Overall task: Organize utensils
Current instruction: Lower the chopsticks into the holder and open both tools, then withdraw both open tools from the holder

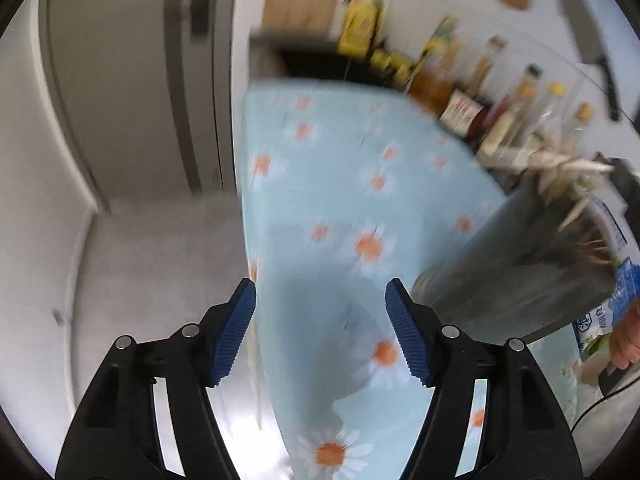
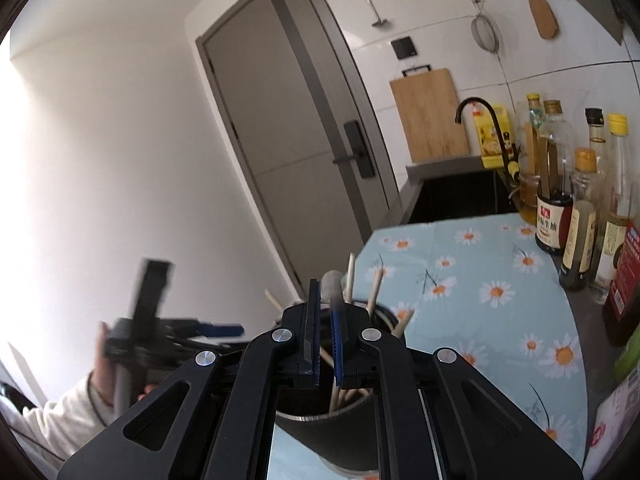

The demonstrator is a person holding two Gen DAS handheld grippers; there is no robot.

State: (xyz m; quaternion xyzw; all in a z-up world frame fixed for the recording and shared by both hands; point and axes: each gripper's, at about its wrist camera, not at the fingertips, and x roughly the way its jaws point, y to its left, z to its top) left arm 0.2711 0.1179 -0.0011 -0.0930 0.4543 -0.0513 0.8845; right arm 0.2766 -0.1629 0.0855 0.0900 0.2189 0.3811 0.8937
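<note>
Right wrist view: the right tongs (image 2: 326, 334) sit clenched, seemingly empty, above the holder (image 2: 352, 432); light, stiff chopsticks (image 2: 374, 290) suit mid-shaft pinching; left tongs (image 1: 320, 332) released

Home kitchen. Counter (image 2: 500, 280) with daisy-print blue cover, sink (image 2: 460, 196) and black tap (image 2: 484, 120) at its far end. Oil and sauce bottles (image 2: 576, 208) line the tiled wall, right of frame. Cutting board (image 2: 430, 116), strainer (image 2: 486, 34), wooden spatula (image 2: 540, 8) and cleaver (image 1: 588, 40) hang above. Grey door (image 2: 288, 128) at centre.
</note>
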